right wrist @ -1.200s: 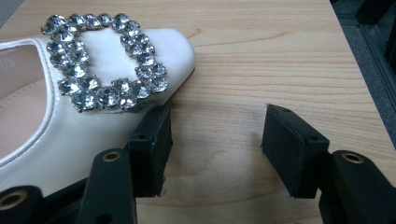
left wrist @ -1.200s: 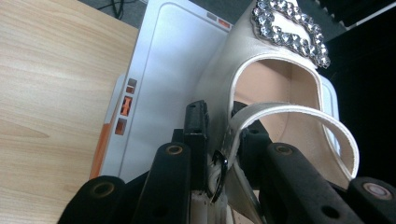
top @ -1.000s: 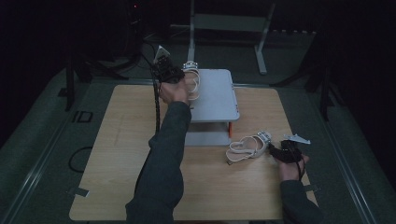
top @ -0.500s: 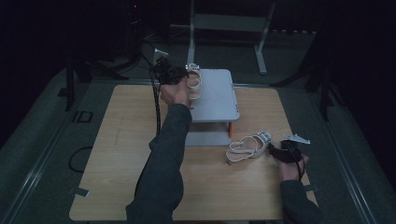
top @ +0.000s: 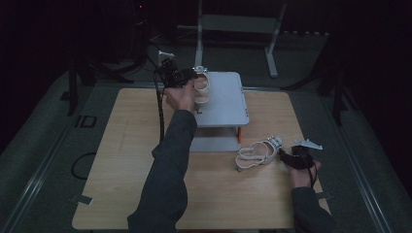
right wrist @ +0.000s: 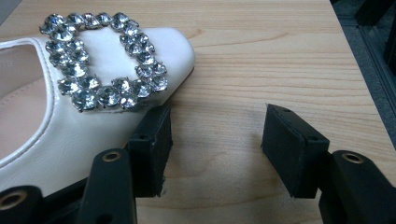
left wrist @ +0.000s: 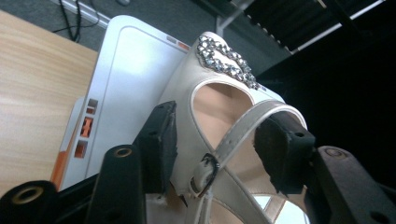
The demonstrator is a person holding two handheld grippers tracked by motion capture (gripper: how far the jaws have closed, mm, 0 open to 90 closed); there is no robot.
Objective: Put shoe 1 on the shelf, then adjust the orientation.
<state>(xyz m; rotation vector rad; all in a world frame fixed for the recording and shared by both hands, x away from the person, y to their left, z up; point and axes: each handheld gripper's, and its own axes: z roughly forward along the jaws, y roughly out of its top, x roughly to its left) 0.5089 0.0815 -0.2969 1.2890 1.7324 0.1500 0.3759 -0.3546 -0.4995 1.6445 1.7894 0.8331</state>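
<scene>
Sandal (left wrist: 219, 121) lying on far grey stand (top: 226, 99), left claw (left wrist: 215, 140) just opening around it; right claw (right wrist: 215, 144) gaping beside near sandal (right wrist: 70, 93).

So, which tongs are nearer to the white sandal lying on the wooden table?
Right. The right tongs stand open beside the white jewel-buckled sandal's toe on the wooden table. The left tongs are far off, at the other sandal on the grey stand.

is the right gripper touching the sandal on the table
Cannot tell. In the right gripper view the right gripper stands open with bare table between its jaws; the sandal lies against one pad's outer side, no gap or contact plain.
</scene>
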